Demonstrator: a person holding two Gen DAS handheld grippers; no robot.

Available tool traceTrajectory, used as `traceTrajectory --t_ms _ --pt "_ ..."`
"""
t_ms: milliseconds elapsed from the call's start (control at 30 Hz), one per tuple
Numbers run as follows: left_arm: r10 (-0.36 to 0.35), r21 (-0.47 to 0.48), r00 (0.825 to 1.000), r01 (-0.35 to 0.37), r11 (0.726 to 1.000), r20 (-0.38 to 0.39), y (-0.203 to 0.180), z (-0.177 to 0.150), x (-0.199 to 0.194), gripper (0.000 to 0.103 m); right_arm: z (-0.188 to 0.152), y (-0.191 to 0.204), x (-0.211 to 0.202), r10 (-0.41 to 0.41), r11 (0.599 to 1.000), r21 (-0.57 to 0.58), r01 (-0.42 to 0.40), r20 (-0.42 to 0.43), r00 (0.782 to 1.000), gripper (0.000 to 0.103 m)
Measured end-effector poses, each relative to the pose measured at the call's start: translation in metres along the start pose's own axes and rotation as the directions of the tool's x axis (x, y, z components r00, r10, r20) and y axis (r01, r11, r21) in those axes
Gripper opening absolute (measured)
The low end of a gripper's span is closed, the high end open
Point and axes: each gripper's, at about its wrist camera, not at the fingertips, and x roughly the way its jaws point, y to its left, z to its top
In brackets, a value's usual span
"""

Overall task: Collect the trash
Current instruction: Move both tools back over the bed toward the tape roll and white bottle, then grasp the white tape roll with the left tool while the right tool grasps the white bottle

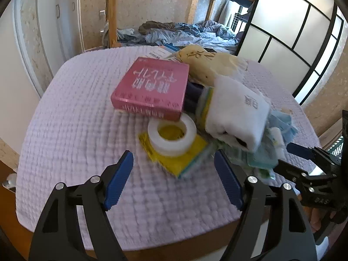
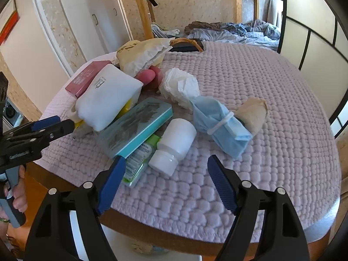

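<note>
On the round table's lilac quilted cover (image 2: 261, 82) lie a crumpled white tissue (image 2: 180, 84), a rolled blue face mask (image 2: 221, 124) bound with a white band, and a torn beige paper scrap (image 2: 254, 111). A crumpled beige paper bag (image 2: 143, 54) lies at the back; it also shows in the left wrist view (image 1: 208, 63). My right gripper (image 2: 166, 174) is open and empty, just short of a white pill bottle (image 2: 174, 143). My left gripper (image 1: 174, 171) is open and empty, in front of a white tape roll (image 1: 171, 137) on a yellow packet (image 1: 180, 158).
A pink book (image 1: 152, 87), a white tissue pack (image 1: 239, 113), a teal box (image 2: 134, 126) and a green tube (image 2: 139, 158) crowd the table's middle. The wooden table edge (image 2: 174, 235) is close below. A bed with blue bedding (image 1: 184, 32) stands behind.
</note>
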Motion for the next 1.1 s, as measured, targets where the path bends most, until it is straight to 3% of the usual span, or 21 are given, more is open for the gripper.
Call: traceTrajectory --t_ms 167,233,400,533,600,733,767,867,1100 --pt "0.002 0.008 1.000 -0.003 1.000 0.003 0.000 0.009 0.012 0.078 0.004 -0.005 0.008 0.027 0.999 0.020 -0.027 0.005 1.000 0.075" --pt "-0.010 0.009 1.000 0.010 1.000 0.009 -0.001 0.012 0.016 0.078 0.006 -0.009 0.010 0.060 0.997 0.041 -0.060 0.007 0.998 0.064" --pt "-0.011 0.008 1.000 0.011 1.000 0.015 0.000 0.017 0.023 0.078 0.011 -0.022 0.010 0.053 0.995 0.084 -0.054 0.011 0.999 0.060" --pt "-0.009 0.006 1.000 0.009 1.000 0.012 0.002 0.018 0.027 0.069 0.017 -0.017 0.014 0.021 0.997 0.075 -0.023 0.030 0.999 0.055" --pt "-0.006 0.014 1.000 0.006 1.000 0.011 0.002 0.019 0.028 0.068 0.021 -0.017 0.017 0.039 0.995 0.089 -0.042 0.029 0.999 0.047" --pt "-0.009 0.019 1.000 0.009 1.000 0.015 0.002 0.020 0.029 0.065 0.029 -0.024 0.024 0.089 0.985 0.146 -0.091 0.020 0.996 0.044" --pt "-0.003 0.023 1.000 0.002 1.000 0.016 0.003 0.020 0.030 0.061 0.029 -0.024 0.024 0.083 0.985 0.153 -0.086 0.021 0.996 0.043" --pt "0.003 0.032 1.000 -0.004 0.999 0.016 0.004 0.022 0.032 0.060 0.029 -0.026 0.024 0.029 0.987 0.158 -0.032 0.021 0.999 0.042" --pt "0.023 0.056 0.999 -0.025 0.998 0.024 -0.001 0.023 0.035 0.060 0.034 -0.011 0.030 -0.071 0.996 0.055 0.069 0.030 0.997 0.042"
